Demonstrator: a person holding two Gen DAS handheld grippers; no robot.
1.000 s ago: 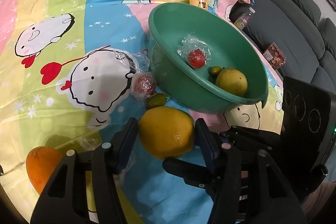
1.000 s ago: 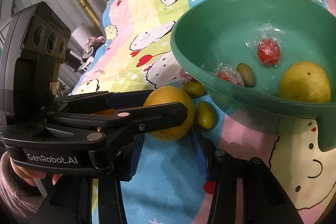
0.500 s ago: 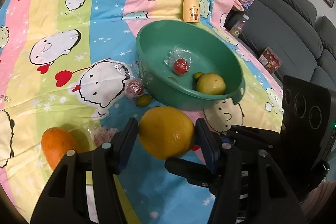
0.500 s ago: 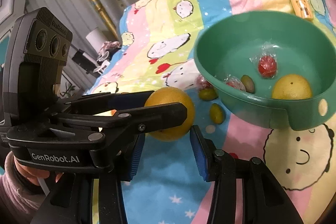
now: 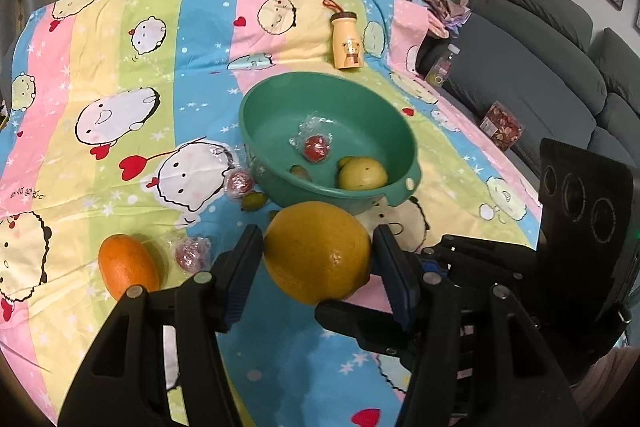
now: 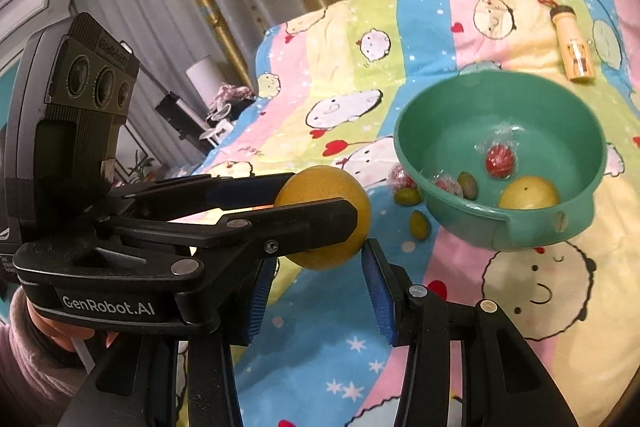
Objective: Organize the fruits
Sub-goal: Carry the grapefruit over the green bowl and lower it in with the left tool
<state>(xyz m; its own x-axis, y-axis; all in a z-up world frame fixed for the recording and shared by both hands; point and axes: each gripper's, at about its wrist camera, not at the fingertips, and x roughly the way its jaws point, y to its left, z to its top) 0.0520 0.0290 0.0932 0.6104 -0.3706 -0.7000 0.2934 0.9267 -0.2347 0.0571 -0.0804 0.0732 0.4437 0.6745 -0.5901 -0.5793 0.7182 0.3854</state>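
Carrying a large yellow citrus (image 5: 316, 251), maybe a grapefruit, hard to tell, clamped in the left tongs (image 5: 318, 267) clear above the cartoon bedspread (image 5: 120, 75) near its front edge. Right tongs (image 6: 316, 287) part open, empty, just beside the fruit. Green basin (image 5: 404, 131) mid-bedspread already has a yellow fruit and a wrapped red one. Orange (image 5: 127, 265), wrapped fruits and small green ones lie outside. Next: move over the rim, lower, release gently.
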